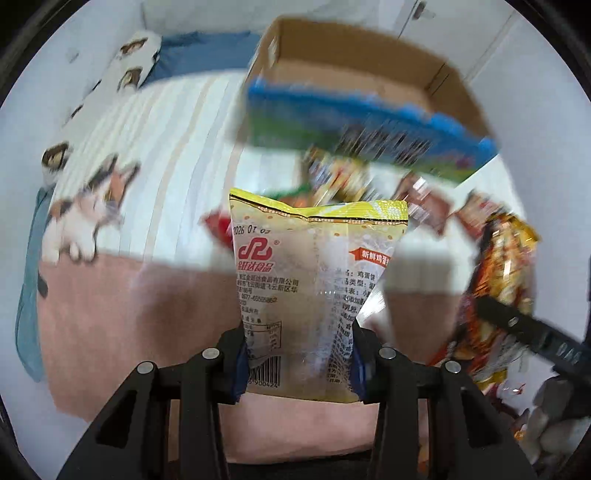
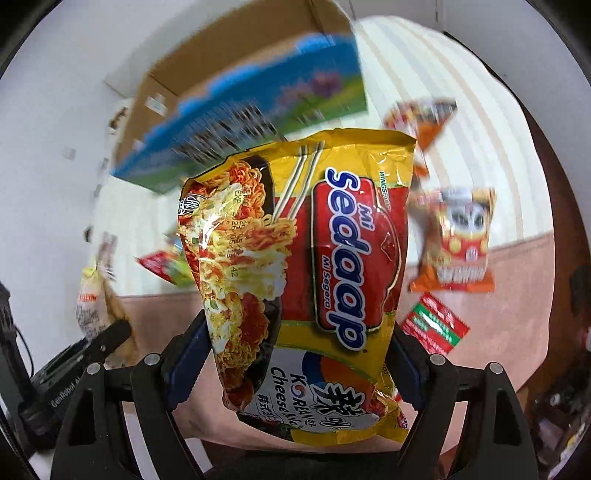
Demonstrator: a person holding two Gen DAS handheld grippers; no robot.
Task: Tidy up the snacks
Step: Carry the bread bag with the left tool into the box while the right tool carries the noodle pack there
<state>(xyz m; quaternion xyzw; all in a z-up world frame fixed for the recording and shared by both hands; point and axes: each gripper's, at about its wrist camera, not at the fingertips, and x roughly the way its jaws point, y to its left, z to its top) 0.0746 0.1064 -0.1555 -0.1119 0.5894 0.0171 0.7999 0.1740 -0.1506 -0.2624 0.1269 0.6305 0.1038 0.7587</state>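
Striped bedspread [image 1: 173, 122] behind, left gripper [image 1: 297, 360] clamps an egg-cracker bag [image 1: 314, 280] upright, aimed at the open cardboard box [image 1: 354, 66], while from the right wrist, right gripper [image 2: 291, 365] pinches a Mi Sedaap noodle packet [image 2: 306, 266], box-bound too.

Striped bed [image 1: 177, 122] against white wall [image 1: 207, 14]
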